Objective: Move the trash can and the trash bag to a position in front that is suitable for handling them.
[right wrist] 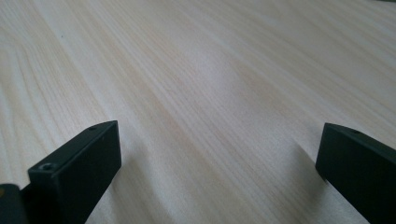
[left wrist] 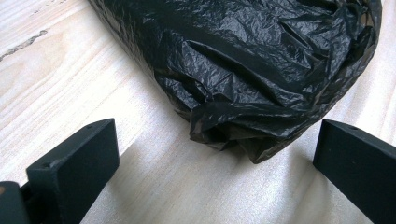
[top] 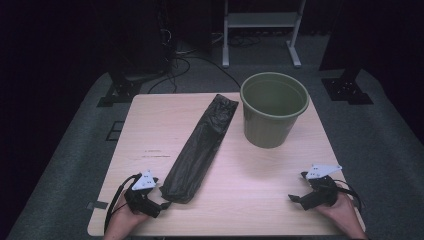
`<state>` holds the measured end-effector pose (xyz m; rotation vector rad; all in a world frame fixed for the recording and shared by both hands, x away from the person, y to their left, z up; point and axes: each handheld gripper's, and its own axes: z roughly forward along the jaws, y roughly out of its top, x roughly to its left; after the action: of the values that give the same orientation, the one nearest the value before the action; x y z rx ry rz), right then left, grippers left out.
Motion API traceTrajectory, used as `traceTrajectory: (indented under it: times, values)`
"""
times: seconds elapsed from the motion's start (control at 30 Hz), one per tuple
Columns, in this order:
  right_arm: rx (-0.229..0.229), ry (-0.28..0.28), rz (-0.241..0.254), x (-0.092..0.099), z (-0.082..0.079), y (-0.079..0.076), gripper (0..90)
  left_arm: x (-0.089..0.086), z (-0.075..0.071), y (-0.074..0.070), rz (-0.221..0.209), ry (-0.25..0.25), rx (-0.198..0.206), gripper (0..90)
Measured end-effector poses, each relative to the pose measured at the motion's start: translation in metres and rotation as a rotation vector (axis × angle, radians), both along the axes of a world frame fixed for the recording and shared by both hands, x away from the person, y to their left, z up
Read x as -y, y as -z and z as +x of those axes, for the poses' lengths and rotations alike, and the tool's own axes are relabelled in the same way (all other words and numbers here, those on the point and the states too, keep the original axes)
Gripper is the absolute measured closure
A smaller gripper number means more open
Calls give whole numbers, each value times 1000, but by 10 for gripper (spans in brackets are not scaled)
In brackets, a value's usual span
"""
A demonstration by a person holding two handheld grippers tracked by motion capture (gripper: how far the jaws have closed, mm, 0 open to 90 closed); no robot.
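Observation:
A long folded black plastic bag [top: 200,145] lies slantwise on the wooden table [top: 260,165], from its near end at the front left up toward a green bucket [top: 273,107] at the back right. My left gripper [top: 165,197] rests at the front left, open, with its jaws wide apart just short of the bag's near end [left wrist: 261,84]; the crinkled plastic lies ahead of the gap, untouched. Low over the front right of the table, my right gripper [top: 298,186] stands open above bare wood [right wrist: 210,93], nothing between its jaws.
The bucket stands upright and looks hollow inside. Dark carpet surrounds the table. Behind it are a black stand with cables [top: 125,80] at the left, a white frame [top: 262,30] and another dark stand [top: 347,85] at the right.

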<state>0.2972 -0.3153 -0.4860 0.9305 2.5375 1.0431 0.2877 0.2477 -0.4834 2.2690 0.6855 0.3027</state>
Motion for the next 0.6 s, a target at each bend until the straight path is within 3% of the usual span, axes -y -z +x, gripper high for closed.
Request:
traceTrajectory:
  times: [0.37, 0.6]
  values:
    - [17, 17, 48, 2, 3, -18, 0, 0, 0, 0, 2, -3, -1, 0]
    - [65, 47, 105, 5, 10, -35, 0, 0, 0, 0, 1, -4, -1, 0]
